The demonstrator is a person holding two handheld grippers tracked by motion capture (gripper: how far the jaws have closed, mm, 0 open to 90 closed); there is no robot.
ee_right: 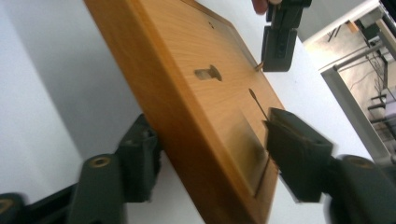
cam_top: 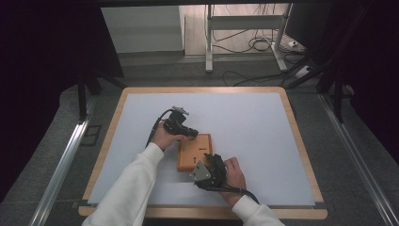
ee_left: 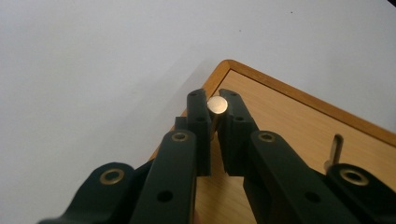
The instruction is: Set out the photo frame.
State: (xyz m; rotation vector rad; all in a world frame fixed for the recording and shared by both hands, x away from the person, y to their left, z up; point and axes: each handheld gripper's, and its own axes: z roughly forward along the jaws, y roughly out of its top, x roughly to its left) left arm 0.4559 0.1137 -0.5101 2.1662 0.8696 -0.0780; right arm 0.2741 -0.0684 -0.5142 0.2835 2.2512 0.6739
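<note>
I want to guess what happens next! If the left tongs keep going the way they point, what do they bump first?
Probably the wooden board. The left tongs, holding a small metal pin, point down at its corner, though depth is unclear.

My left gripper [ee_left: 215, 109] has its two black jaws pinched on a little brass-coloured pin [ee_left: 217, 104], round end face pointing up at the camera. Right under it is the corner of the wooden board [ee_left: 289, 116] sitting on the white table [ee_left: 93, 70]. Another small metal peg [ee_left: 334, 150] sticks up from the board further right.
</note>
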